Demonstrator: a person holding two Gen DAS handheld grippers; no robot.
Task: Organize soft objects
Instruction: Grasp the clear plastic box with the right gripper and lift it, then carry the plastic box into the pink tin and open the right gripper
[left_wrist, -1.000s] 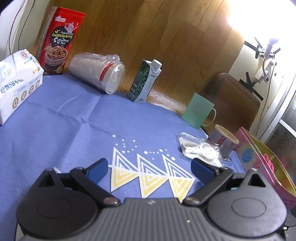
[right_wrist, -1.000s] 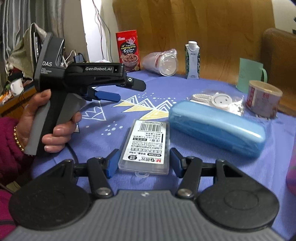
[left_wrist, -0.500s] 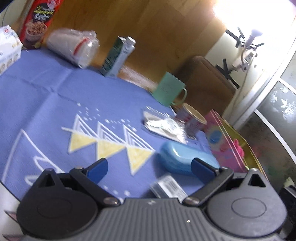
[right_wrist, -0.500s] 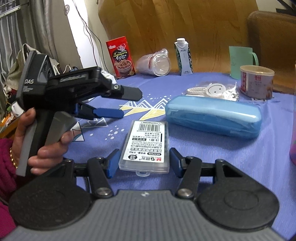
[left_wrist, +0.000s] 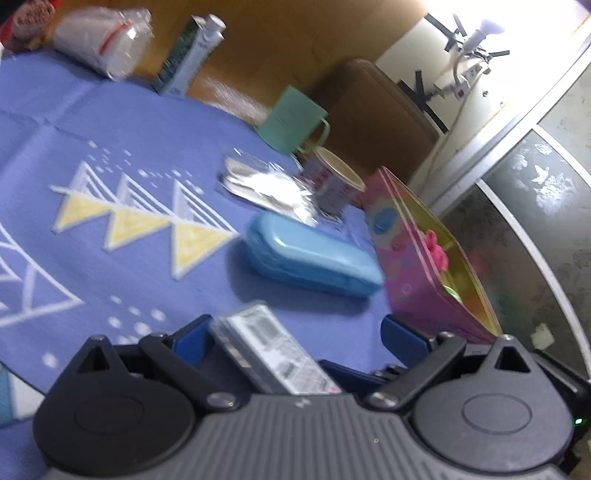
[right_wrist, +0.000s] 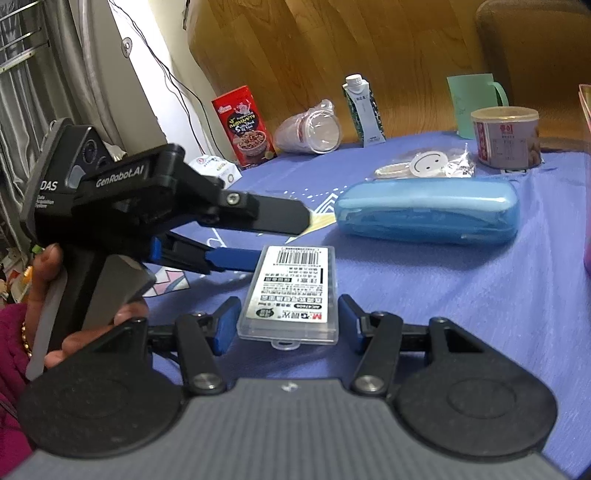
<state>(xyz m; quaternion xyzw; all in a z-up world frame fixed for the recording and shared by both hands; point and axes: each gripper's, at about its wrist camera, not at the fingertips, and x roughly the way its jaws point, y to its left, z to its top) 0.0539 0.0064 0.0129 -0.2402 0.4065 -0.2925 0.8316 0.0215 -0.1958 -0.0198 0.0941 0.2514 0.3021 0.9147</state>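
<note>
A clear plastic box (right_wrist: 291, 295) with a barcode label sits between the blue pads of my right gripper (right_wrist: 288, 325), which is shut on its near end. My left gripper (left_wrist: 297, 341) is open. The same box (left_wrist: 266, 350) lies between its fingers, close to the left pad and well clear of the right one. In the right wrist view a hand holds the left gripper (right_wrist: 277, 240), whose tips reach the box's far left corner. Beyond lies a long blue case (right_wrist: 428, 212) on the blue tablecloth (right_wrist: 480, 295). A pink open box (left_wrist: 417, 288) at the right edge holds something fuzzy and pink (left_wrist: 436, 254).
Behind the blue case lie a crinkly plastic bag with a smiley item (right_wrist: 424, 166), a paper tub (right_wrist: 506, 136) and a green mug (right_wrist: 472, 103). Further back stand a milk carton (right_wrist: 364, 110), bagged plastic cups (right_wrist: 310, 129) and a red snack box (right_wrist: 243, 125).
The left gripper has swung right and closed in on the box, which now shows between its fingers. The right gripper has rolled a little with the box still in it.
</note>
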